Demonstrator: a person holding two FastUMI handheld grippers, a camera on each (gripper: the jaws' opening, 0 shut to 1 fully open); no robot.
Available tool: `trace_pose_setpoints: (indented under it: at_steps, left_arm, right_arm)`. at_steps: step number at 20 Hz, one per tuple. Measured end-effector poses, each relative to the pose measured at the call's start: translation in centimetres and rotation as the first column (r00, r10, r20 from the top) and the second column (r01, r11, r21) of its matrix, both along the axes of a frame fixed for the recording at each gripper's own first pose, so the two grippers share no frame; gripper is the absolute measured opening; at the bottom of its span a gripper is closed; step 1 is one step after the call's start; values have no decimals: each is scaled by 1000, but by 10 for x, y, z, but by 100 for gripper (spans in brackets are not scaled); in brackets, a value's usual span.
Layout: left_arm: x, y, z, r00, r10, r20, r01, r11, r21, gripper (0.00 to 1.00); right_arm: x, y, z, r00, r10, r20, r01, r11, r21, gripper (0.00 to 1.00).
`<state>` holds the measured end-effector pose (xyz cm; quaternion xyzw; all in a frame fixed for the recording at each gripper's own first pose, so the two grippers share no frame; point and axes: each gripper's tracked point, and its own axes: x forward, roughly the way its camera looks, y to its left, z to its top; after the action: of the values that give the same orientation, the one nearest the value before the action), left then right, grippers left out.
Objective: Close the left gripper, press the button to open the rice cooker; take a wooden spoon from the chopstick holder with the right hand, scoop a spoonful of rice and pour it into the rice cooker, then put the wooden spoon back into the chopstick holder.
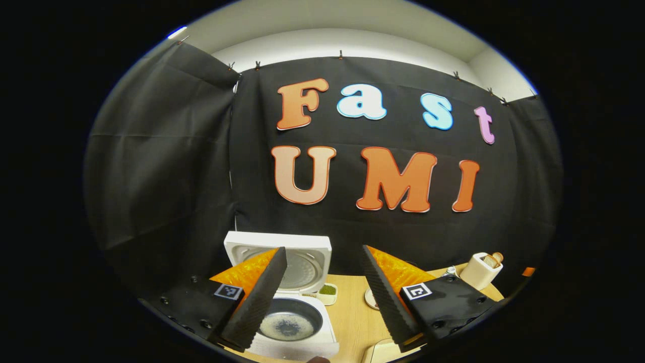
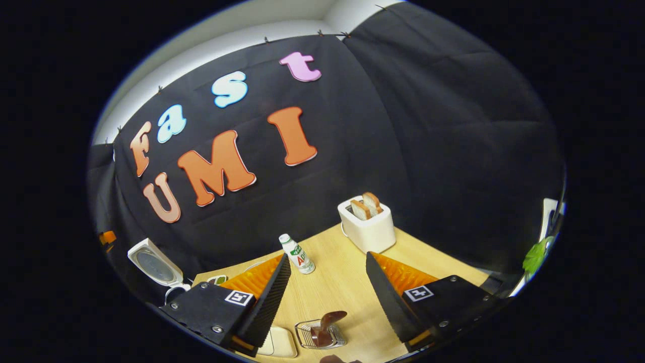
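Observation:
The white rice cooker (image 1: 302, 348) stands open at the lower left of the left gripper view, with its lid (image 1: 312, 259) raised. Its dark inner pot (image 1: 289, 320) holds a pale grainy layer at the bottom. My left gripper (image 1: 323, 249) hangs open above and just right of the cooker, with nothing between its fingers. In the right gripper view, a wire chopstick holder (image 2: 312, 337) sits low on the wooden table with a brown wooden spoon (image 2: 330, 320) standing in it. My right gripper (image 2: 328, 255) is open above the holder, holding nothing. The cooker's raised lid (image 2: 153, 264) shows far left.
A white toaster (image 2: 367, 224) with bread slices stands at the back of the table (image 2: 342, 282), with a small bottle (image 2: 298, 254) to its left. A shallow white dish (image 2: 278, 343) lies beside the holder. A small dish with green contents (image 1: 327, 290) sits beside the cooker.

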<state>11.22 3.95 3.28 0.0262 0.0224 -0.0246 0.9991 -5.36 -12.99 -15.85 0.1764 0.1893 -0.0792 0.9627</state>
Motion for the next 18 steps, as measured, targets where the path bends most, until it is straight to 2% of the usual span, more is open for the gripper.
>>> trace_pose_setpoints:
  at_steps: [5,10,12,14,18]
  left_arm:
    - [76,29,9,999,30,-26,-29,1000,10,99]
    - [152,54,-27,992,57,-111,-51,997,57,98]
    - [174,63,-45,987,64,-145,-55,996,69,98]
    - [188,66,-59,984,47,-173,-40,998,44,98]
    - [207,72,-66,978,45,-202,-35,998,57,98]
  right_arm:
    - [-7,10,57,997,26,71,-20,997,-80,94]
    - [-29,8,83,993,1,116,13,992,-122,94]
    - [-36,3,89,992,-19,129,35,992,-124,94]
    - [-42,-4,91,990,-41,132,58,990,-125,94]
    - [-48,-6,90,990,-56,130,72,990,-118,94]
